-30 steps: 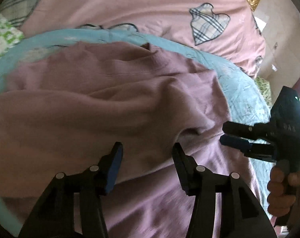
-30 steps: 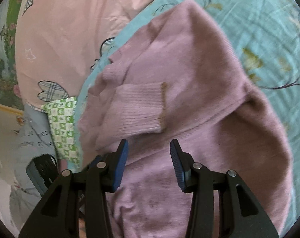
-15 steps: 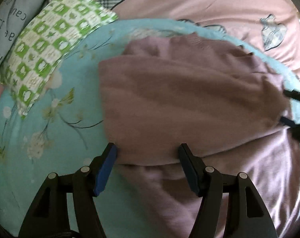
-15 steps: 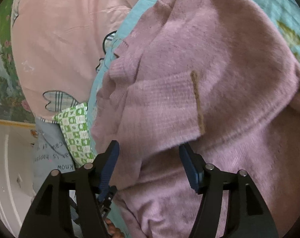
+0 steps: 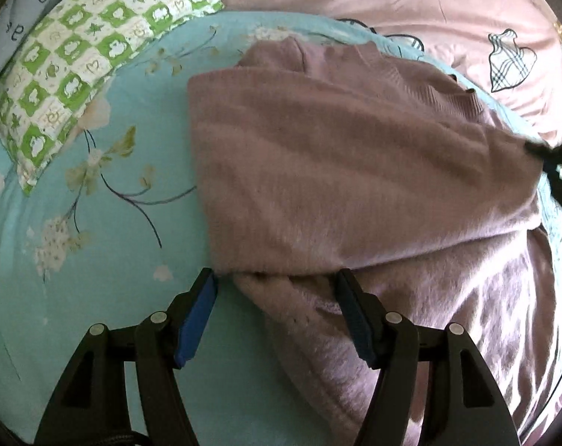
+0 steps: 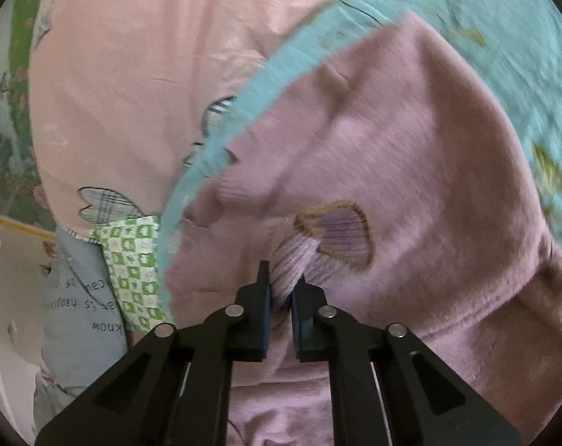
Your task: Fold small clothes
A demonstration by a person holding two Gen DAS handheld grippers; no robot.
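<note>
A mauve knit sweater (image 5: 355,171) lies partly folded on a light blue floral sheet (image 5: 95,223). My left gripper (image 5: 277,278) is open, its jaws spread at the near folded edge of the sweater, holding nothing. In the right wrist view the same sweater (image 6: 411,141) fills the frame. My right gripper (image 6: 282,282) is shut on the ribbed sleeve cuff (image 6: 336,238), which has a brown edge and is bunched up. The right gripper also shows at the right edge of the left wrist view (image 5: 552,156), at the sweater's far side.
A green checked pillow (image 5: 76,67) lies at the back left, with a grey printed pillow (image 6: 76,297) beside it. A pink quilt with plaid hearts (image 5: 429,11) lies behind the sweater. The blue sheet spreads left of the sweater.
My right gripper has closed on the sleeve cuff, which now bunches between its jaws. My left gripper stays open at the folded edge and has barely shifted over the last half second.
</note>
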